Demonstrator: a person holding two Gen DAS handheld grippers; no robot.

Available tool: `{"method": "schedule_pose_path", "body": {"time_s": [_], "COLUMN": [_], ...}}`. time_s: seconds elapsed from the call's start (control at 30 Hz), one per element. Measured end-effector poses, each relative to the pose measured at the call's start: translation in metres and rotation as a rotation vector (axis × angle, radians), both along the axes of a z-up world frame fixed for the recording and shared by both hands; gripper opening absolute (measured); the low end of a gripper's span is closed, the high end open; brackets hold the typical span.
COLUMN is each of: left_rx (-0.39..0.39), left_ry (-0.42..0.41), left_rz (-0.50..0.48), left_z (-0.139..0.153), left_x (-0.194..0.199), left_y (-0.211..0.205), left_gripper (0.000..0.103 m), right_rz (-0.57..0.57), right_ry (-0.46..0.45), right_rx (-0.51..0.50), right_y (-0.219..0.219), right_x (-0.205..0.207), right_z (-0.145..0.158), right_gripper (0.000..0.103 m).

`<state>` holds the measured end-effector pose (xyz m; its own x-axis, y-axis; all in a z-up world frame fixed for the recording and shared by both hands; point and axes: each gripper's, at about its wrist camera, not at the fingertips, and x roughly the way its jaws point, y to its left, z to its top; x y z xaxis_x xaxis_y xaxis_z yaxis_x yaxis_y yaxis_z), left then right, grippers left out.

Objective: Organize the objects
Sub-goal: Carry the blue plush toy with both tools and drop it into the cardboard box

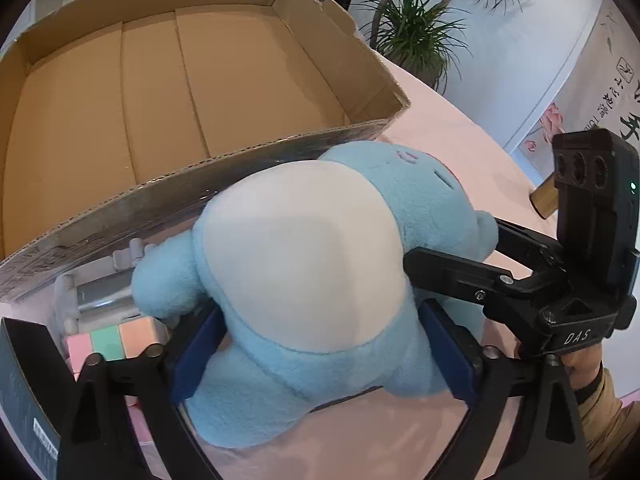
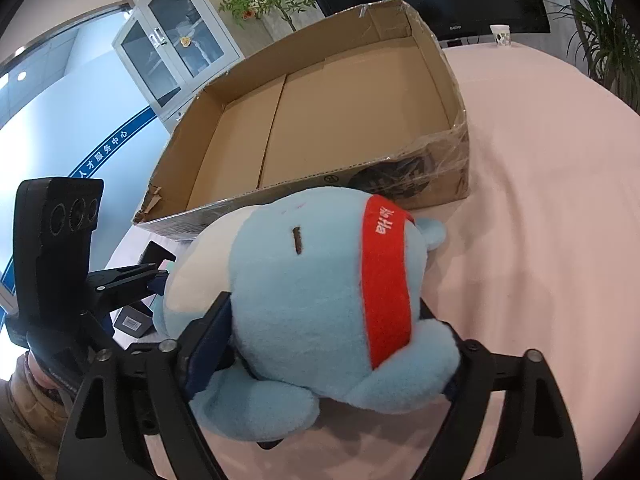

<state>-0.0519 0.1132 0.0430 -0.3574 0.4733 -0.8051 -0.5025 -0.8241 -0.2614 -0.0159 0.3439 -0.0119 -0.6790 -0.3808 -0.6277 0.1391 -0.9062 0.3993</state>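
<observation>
Gripping the blue plush toy (image 1: 296, 280) from both sides, left gripper (image 1: 320, 356) and right gripper (image 2: 332, 364) jaws clamped on it just before the bare cardboard box (image 2: 340, 120), leaving pastel blocks (image 1: 116, 340) apparently unsorted on the table (image 2: 540, 240).

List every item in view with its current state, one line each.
Blue plush toy: lying outside the box against its near wall, gripped from two sides by both tools.
Cardboard box: open on top, nothing visible inside.
Left tool: shut on the plush toy's lower body.
Right tool: shut on the plush toy's head.
Pastel cube: on the table beside the plush toy, untouched.
</observation>
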Motion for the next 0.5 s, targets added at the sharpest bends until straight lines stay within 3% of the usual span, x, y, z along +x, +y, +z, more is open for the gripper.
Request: {"method": "schedule_pose_path", "body": {"time_s": [0.17, 0.4, 0.5], "left_rx": [-0.001, 0.007, 0.021], "left_ry": [0.014, 0.063, 0.095], "left_rz": [0.01, -0.01, -0.019], "left_z": [0.003, 0.007, 0.023], "left_x": [-0.004, 0.017, 0.019], "left_y": [-0.005, -0.01, -0.007], "left_gripper": [0.084, 0.079, 0.079], "right_rz": [-0.007, -0.025, -0.034], "right_ry": [0.022, 0.051, 0.083], "right_rx": [0.011, 0.04, 0.069], "right_y": [-0.001, -0.006, -0.011], "right_x": [0.006, 0.02, 0.031], "right_z": [0.004, 0.013, 0.027], "right_gripper": [0.067, 0.064, 0.065]}}
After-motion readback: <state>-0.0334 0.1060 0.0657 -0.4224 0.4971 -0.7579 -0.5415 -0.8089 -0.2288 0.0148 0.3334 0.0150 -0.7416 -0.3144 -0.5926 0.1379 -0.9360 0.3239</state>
